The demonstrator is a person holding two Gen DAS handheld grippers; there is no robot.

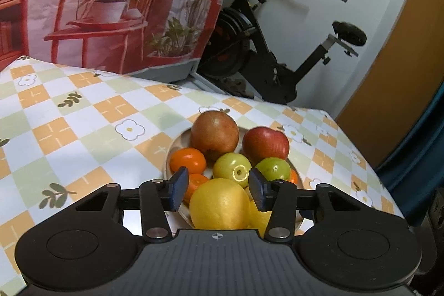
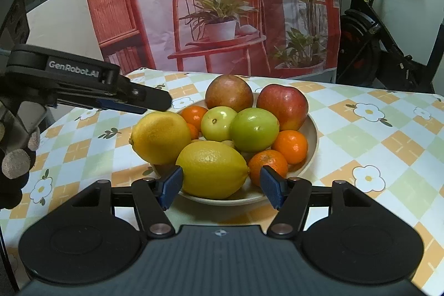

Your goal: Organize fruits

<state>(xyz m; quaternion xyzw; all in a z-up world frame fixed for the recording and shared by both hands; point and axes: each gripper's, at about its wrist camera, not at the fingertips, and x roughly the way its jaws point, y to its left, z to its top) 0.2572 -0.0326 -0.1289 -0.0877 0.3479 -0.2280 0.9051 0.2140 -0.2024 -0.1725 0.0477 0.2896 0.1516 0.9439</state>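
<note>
A shallow cream bowl point(image 2: 312, 129) sits on a table covered with a checked cloth point(image 2: 374, 129) of orange, green and white squares with daisies. The bowl is heaped with fruit. At the back lie a reddish-brown apple point(image 2: 229, 93) and, to its right, a red apple point(image 2: 283, 106). In front of them two green fruits touch each other: a paler one point(image 2: 217, 123) and a larger, deeper green one point(image 2: 254, 129). Small oranges fill the gaps: one point(image 2: 194, 114) behind the pale green fruit, one point(image 2: 290, 146) against the bowl's right wall, and one point(image 2: 267, 162) at the front right. Two lemons take the near side: one point(image 2: 213, 169) rests on the front rim, the other point(image 2: 161, 137) lies at the left, overhanging the rim.

The right gripper point(image 2: 220, 186) has its blue-padded fingers spread apart, one on each side of the front lemon and not touching it. It holds nothing.

The left gripper point(image 1: 217, 187) reaches in from the bowl's left side, above the left lemon point(image 1: 220, 203). Its fingers are also spread wide, with that lemon showing between them; whether they touch it cannot be told. In the right wrist view its dark arm point(image 2: 83, 82) ends just over the left lemon.

Behind the table hangs a printed backdrop point(image 2: 216, 4) of a red chair and potted plants, with an exercise bike point(image 1: 263, 46) to its right.
</note>
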